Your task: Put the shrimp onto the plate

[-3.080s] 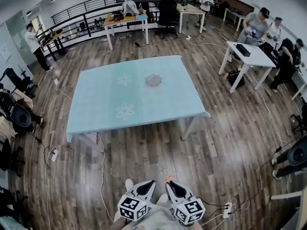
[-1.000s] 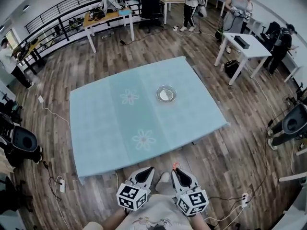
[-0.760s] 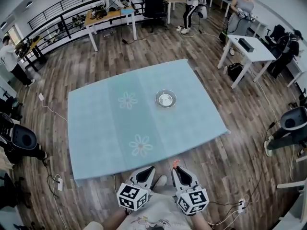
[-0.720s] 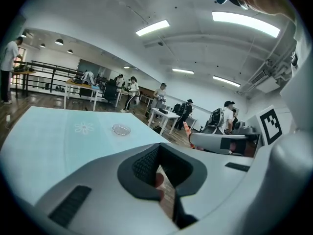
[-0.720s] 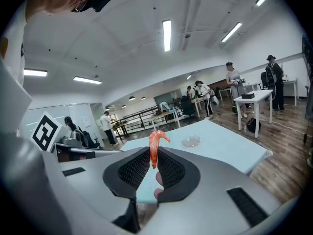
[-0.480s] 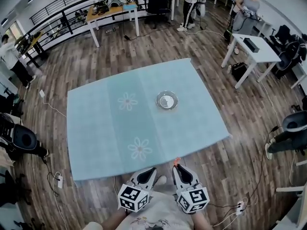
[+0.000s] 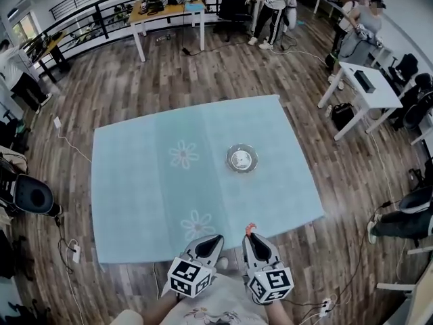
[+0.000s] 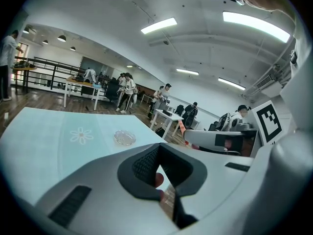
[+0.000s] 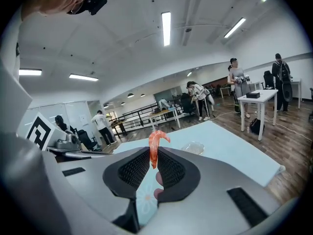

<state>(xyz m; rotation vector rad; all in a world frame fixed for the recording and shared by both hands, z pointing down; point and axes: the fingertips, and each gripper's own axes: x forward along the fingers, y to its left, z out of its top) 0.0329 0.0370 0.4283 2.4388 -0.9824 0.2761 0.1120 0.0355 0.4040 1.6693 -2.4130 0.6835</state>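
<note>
— Grippers first, going left to right: what's the left gripper (image 7: pixel 214 238) doing?

— Clenched on nothing. In the left gripper view its two dark ribbed pads (image 8: pixel 143 166) meet at the tips, and there's just a bit of floor showing through the gap lower down. It's held low, right by the near edge of the table with the pale blue cloth (image 7: pixel 135 181).

— And the table itself?

— Two white flower prints (image 7: pixel 183 154) on the left half of the cloth. To the right of the upper one is the small round clear glass plate (image 7: pixel 230 162), flat on the cloth with nothing on it.

— Where's the shrimp then?

— It's the orange-pink curled shrimp (image 9: pixel 155 146), pinched in the right gripper (image 7: pixel 252 241). The jaws are closed on its lower end, so the body stands upright and the curved top pokes out above the tips. That gripper sits just beside the left one, both pointing toward the table. So the shrimp is up in the air by the near edge, well apart from the plate.
</note>
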